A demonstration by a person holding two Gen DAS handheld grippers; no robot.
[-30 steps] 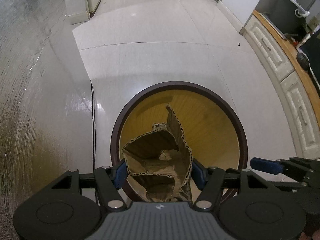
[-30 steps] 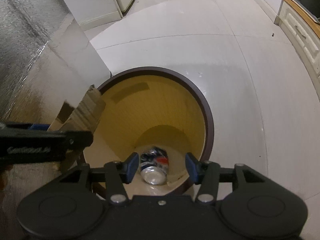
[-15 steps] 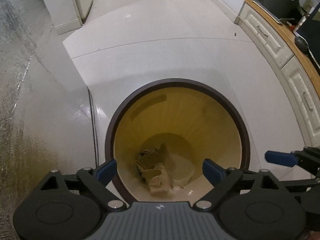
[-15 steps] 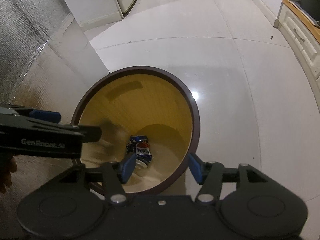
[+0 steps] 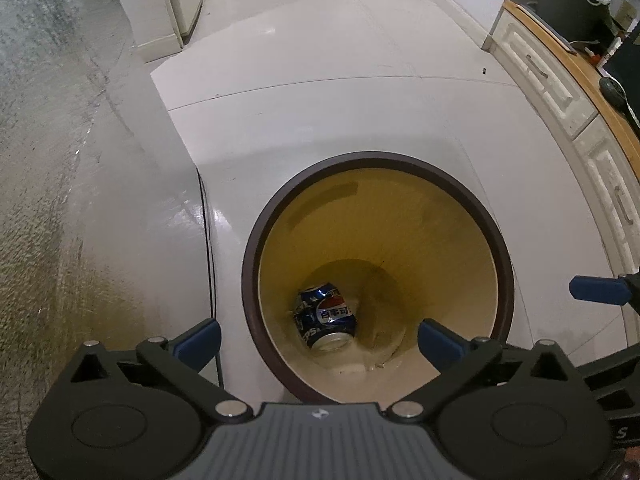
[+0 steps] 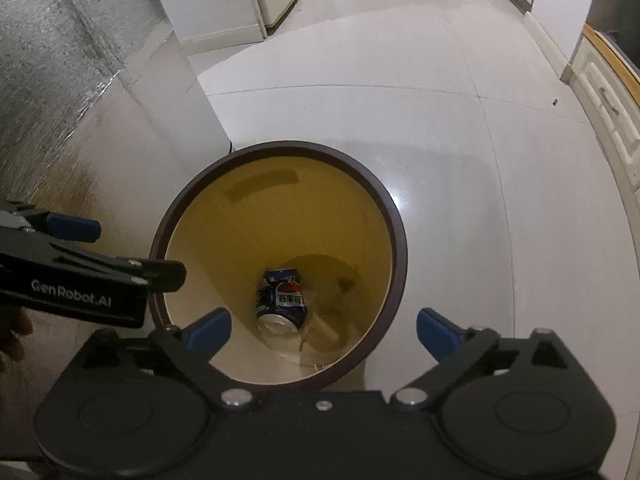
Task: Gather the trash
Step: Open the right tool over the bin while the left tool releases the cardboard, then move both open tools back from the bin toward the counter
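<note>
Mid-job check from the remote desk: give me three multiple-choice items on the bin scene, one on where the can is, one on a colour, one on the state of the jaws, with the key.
1. Where is the blue can?
A. On the floor beside the bin
B. Lying at the bottom of the bin
C. Between the left gripper's pads

2. What colour is the bin's rim?
A. Dark brown
B. White
C. Green

3. How does the right gripper stand?
A. Clamped on cardboard
B. Shut and empty
C. Open, nothing between its pads

Key: 1 B, the can lies on its side deep inside, seen past the yellow inner wall in both wrist views. 2 A, a dark brown ring runs round the yellow interior. 3 C, its jaws have just been opening and its blue pads stand wide apart over the bin; the left gripper is likewise open and empty.
</note>
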